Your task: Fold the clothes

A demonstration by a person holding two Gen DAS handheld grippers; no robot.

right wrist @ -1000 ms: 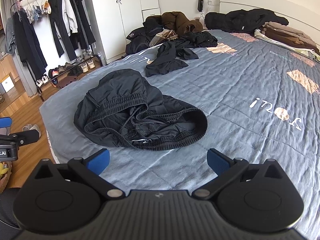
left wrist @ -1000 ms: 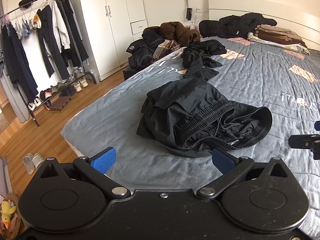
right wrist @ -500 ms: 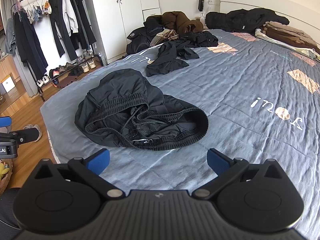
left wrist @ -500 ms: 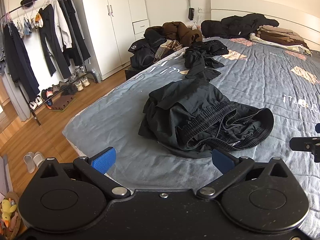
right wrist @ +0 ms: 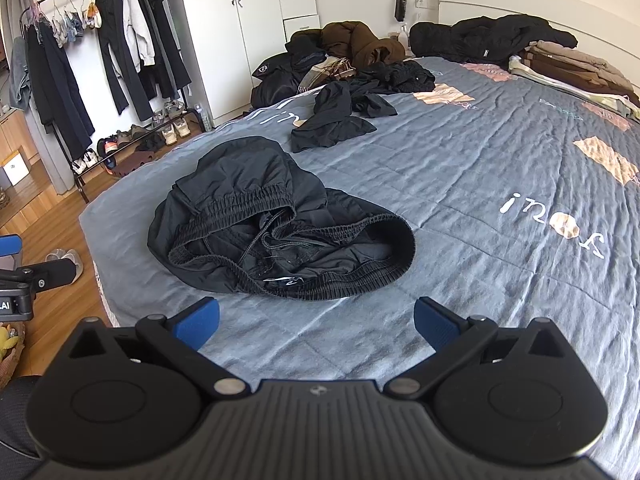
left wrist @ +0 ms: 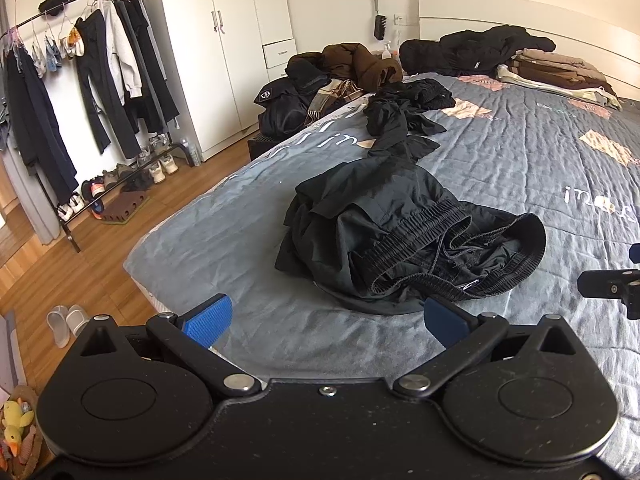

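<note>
Both grippers have eased slightly forward toward the bed's near corner. Left gripper (left wrist: 326, 318) and right gripper (right wrist: 316, 320) hover with jaws spread wide, empty. Just beyond lies 1 crumpled pair of black pants (right wrist: 276, 236) on the grey bedspread (right wrist: 500, 160); farther off, 1 black garment (right wrist: 340, 120).

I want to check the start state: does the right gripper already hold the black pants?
No, the right gripper is open and short of the black pants, which lie crumpled on the bed.
</note>
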